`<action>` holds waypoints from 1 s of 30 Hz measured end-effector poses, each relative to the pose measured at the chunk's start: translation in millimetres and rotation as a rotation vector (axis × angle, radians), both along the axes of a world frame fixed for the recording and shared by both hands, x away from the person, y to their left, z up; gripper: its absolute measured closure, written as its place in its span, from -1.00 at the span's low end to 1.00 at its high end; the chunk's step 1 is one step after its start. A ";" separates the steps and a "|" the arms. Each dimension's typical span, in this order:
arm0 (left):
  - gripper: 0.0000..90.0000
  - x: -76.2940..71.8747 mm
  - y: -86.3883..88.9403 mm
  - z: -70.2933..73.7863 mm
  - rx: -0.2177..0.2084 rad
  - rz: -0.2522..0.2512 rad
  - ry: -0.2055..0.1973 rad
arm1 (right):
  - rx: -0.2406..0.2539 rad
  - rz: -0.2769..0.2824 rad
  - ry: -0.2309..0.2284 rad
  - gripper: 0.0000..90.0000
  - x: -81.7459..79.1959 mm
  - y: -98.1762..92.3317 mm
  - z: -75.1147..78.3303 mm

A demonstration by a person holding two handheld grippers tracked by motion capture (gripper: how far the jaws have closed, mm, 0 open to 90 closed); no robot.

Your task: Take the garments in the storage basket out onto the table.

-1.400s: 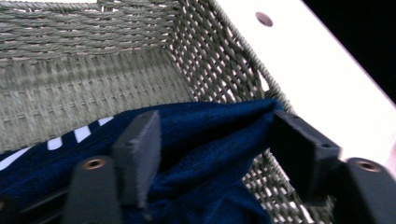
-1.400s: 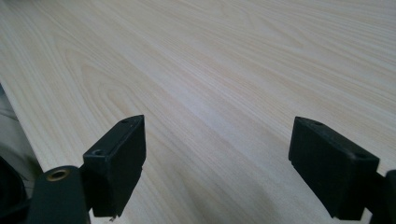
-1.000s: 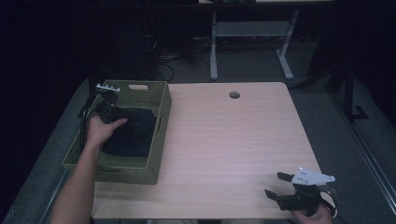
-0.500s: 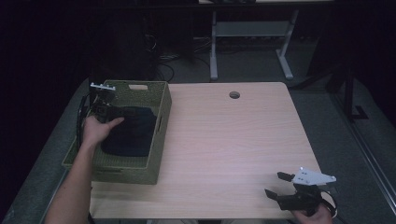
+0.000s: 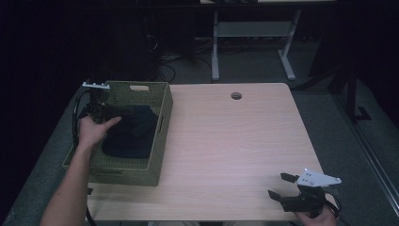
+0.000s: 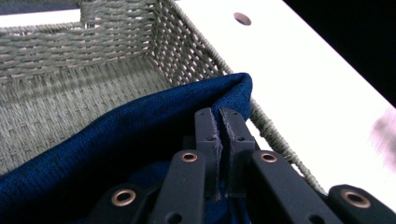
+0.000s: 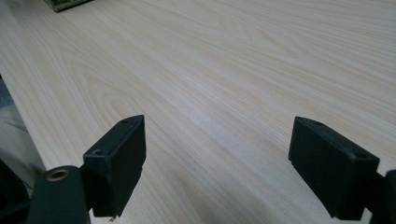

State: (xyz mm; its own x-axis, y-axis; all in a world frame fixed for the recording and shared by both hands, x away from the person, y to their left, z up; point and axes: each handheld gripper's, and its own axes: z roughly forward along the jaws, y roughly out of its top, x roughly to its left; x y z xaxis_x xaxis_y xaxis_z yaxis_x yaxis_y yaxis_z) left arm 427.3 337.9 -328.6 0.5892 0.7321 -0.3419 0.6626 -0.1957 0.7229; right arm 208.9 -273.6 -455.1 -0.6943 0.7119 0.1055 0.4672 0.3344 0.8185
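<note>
A dark blue cloth (image 5: 129, 132) is seen lying inside the woven green basket (image 5: 160, 136), which is set at the left edge of the bench (image 5: 235, 141), its far end close to the far left corner. The left gripper (image 5: 120, 110) is held over the basket's far left part, and its jaws are pressed together on a raised fold of the cloth (in the left gripper view the fold (image 6: 154, 121) is seen pinched just inside the basket's wall (image 6: 187, 46)). The right gripper (image 5: 281, 185) is kept low at the near right corner, well apart from the basket, with its jaws spread and nothing between them (image 7: 217, 172).
</note>
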 end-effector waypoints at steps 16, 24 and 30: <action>0.93 -23.6 13.6 27.6 -0.034 -0.001 -0.065 | -0.018 -0.011 -0.003 -0.58 0.7 3.3 0.2; 0.93 -33.2 18.7 44.8 -0.057 0.002 -0.107 | -0.008 -0.020 -0.014 -0.57 -0.4 3.6 2.2; 0.93 -39.7 20.3 53.9 -0.069 -0.002 -0.127 | -0.010 -0.019 -0.023 -0.57 -0.9 5.0 3.3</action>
